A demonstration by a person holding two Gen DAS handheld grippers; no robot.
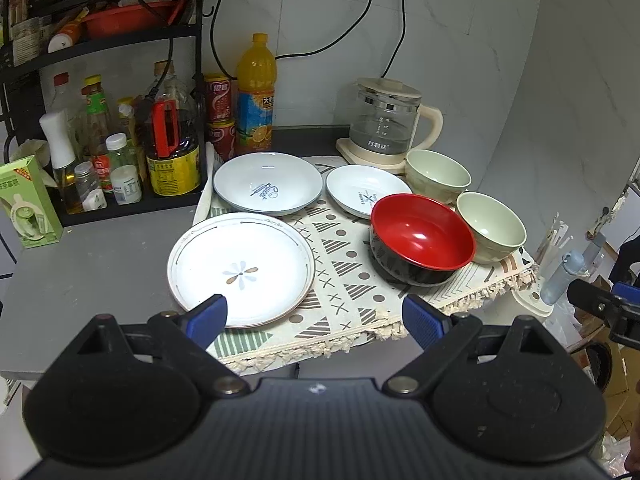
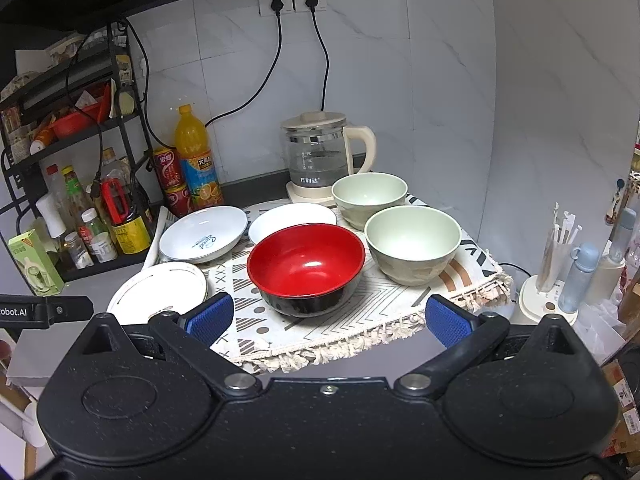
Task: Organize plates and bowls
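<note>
Both grippers spread wide, holding nothing, hovering off the near edge of the counter. Left gripper (image 1: 316,320) sits just short of the flower plate (image 1: 241,268), whose near rim is straight ahead by its left fingertip; left is the nearer one for plates. Right gripper (image 2: 328,320) faces the red bowl (image 2: 306,266) dead ahead, gap lined up with it, so bowls likely go to that side. Behind: lettered deep plate (image 1: 268,188), small plate (image 1: 366,190), two pale green bowls (image 2: 412,242) (image 2: 368,196) touching, side by side. All round, no long axis. Plates glossy ceramic, shallow; red bowl shiny lacquer-like, black outside. Everything on a patterned fringed cloth (image 2: 360,316), kettle (image 2: 320,156) behind.
</note>
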